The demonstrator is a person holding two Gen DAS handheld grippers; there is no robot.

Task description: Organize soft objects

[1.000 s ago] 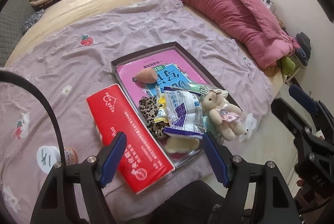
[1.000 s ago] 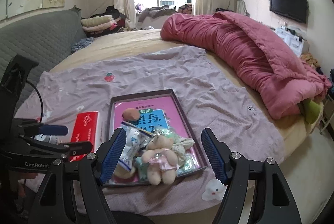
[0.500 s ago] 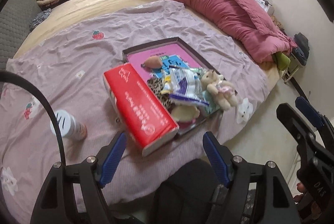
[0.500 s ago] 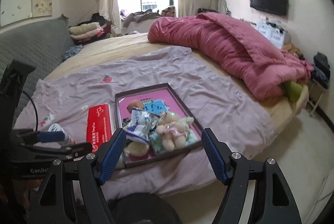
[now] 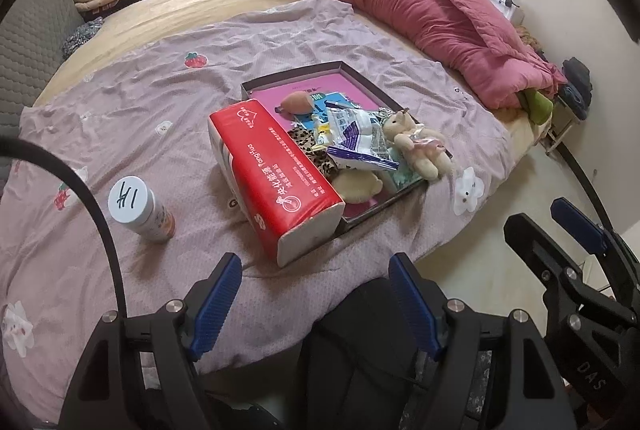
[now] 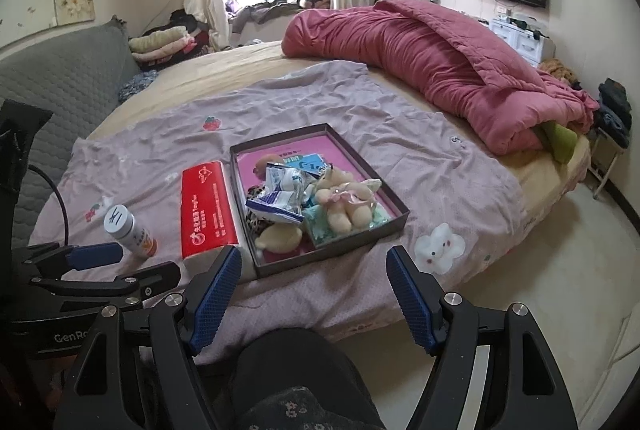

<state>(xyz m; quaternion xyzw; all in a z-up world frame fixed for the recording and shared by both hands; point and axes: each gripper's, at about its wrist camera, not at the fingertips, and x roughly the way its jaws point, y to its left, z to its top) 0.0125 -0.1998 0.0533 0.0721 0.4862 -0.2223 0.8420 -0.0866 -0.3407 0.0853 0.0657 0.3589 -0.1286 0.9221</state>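
Tray (image 5: 362, 77) of soft toys now sits farther off in the left view; left gripper (image 5: 314, 304) has backed away, wide and empty. Right view: right gripper (image 6: 314, 296) also retreats, wide and empty, teddy (image 6: 344, 199) untouched in the tray, so sorting looks paused.

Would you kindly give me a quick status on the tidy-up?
Both grippers, left and right, open, empty, short of the bed. Plush bear lies in tray. Tissue pack beside tray; nothing blocking.
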